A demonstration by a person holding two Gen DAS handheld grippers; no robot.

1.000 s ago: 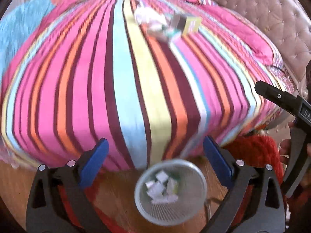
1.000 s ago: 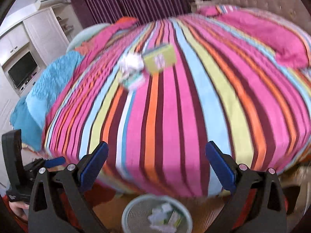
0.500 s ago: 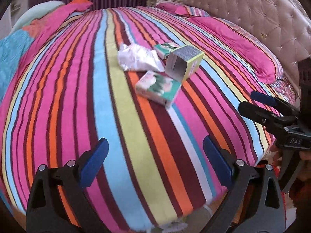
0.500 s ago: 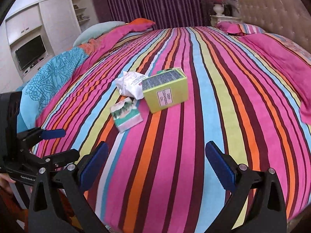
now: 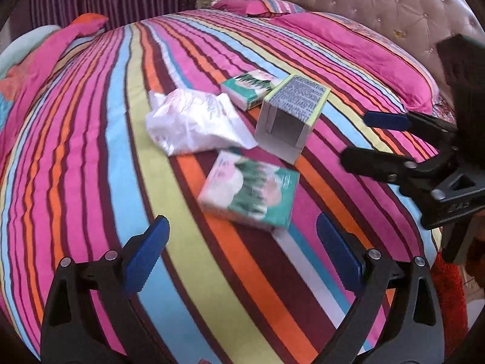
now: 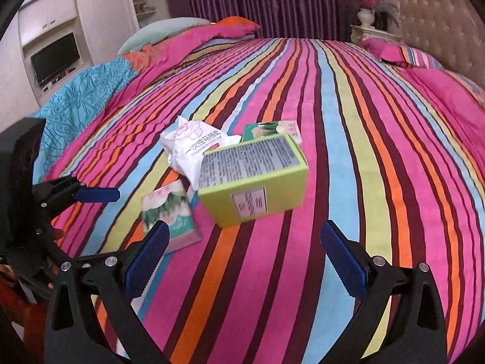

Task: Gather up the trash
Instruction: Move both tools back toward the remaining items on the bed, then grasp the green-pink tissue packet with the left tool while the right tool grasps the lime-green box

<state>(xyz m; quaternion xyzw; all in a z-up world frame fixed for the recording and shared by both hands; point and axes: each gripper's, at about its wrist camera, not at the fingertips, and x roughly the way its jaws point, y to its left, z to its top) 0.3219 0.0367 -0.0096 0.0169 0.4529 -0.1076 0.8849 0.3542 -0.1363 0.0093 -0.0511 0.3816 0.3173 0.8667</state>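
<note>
Trash lies on the striped bed [image 5: 91, 157]: a crumpled white plastic bag [image 5: 194, 121], an open-ended yellow-green carton [image 5: 291, 115], a near tissue pack [image 5: 251, 191] and a far tissue pack [image 5: 251, 88]. My left gripper [image 5: 242, 254] is open and empty, just short of the near tissue pack. My right gripper [image 6: 242, 257] is open and empty, just short of the carton [image 6: 254, 188]. The right wrist view also shows the bag [image 6: 194, 148], the near pack [image 6: 169, 215] and the far pack [image 6: 272, 130]. Each gripper shows in the other's view.
Pink pillows [image 5: 357, 45] lie along the tufted headboard [image 5: 379, 3] on the right. A blue patterned cover [image 6: 78, 103] and folded bedding [image 6: 182, 39] lie at the left. A cabinet with a TV [image 6: 56, 57] stands beyond. A red rug [image 5: 448, 297] lies beside the bed.
Both grippers have risen from over the floor wastebasket and moved forward over the bed towards the trash. The basket has left both views. Both stay open.
</note>
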